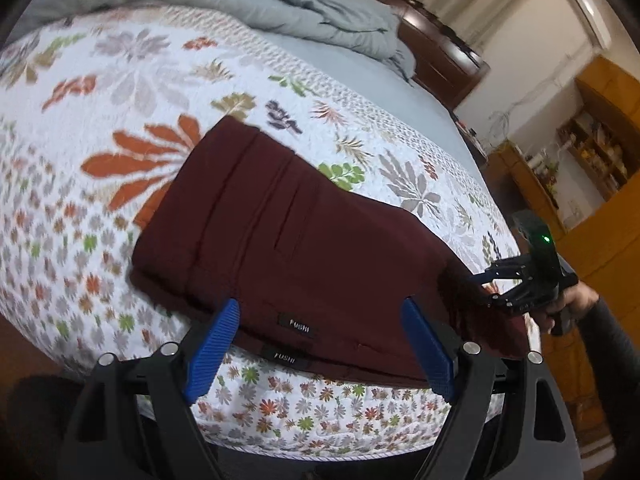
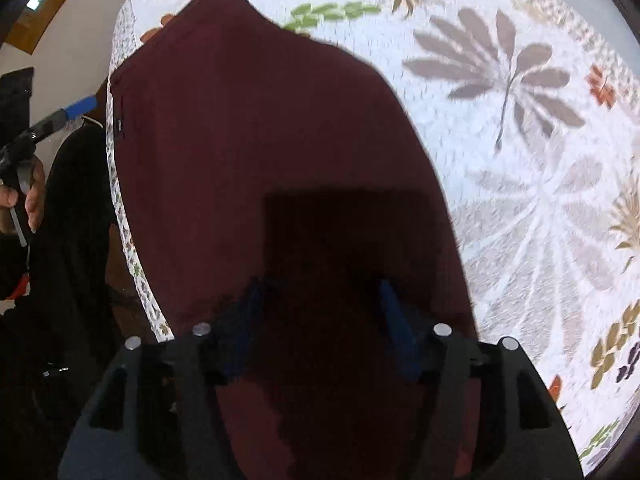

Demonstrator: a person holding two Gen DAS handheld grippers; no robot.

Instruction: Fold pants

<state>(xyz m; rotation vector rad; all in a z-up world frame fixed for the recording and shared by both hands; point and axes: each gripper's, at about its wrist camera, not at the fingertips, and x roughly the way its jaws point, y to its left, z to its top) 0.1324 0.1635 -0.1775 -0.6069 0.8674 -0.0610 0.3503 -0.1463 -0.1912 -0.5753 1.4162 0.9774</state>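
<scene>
Dark maroon pants (image 1: pixel 304 248) lie folded in layers on the floral bedspread (image 1: pixel 120 92), waistband labels at the near bed edge. My left gripper (image 1: pixel 322 316) is open, its blue fingers (image 1: pixel 212 350) spread just over that near edge, holding nothing. My right gripper (image 1: pixel 476 284) reaches in from the right at the pants' right end. In the right wrist view the pants (image 2: pixel 260 128) fill the middle and the right gripper (image 2: pixel 320 284) hovers close above the cloth in its own shadow, jaws apart. The left gripper (image 2: pixel 76 112) shows at the far left.
A grey duvet (image 1: pixel 288 4) is bunched at the far end of the bed. A dark wooden headboard (image 1: pixel 444 52) stands behind it. Wooden shelves (image 1: pixel 592 152) and a door are to the right. The bedspread (image 2: pixel 520 120) extends right of the pants.
</scene>
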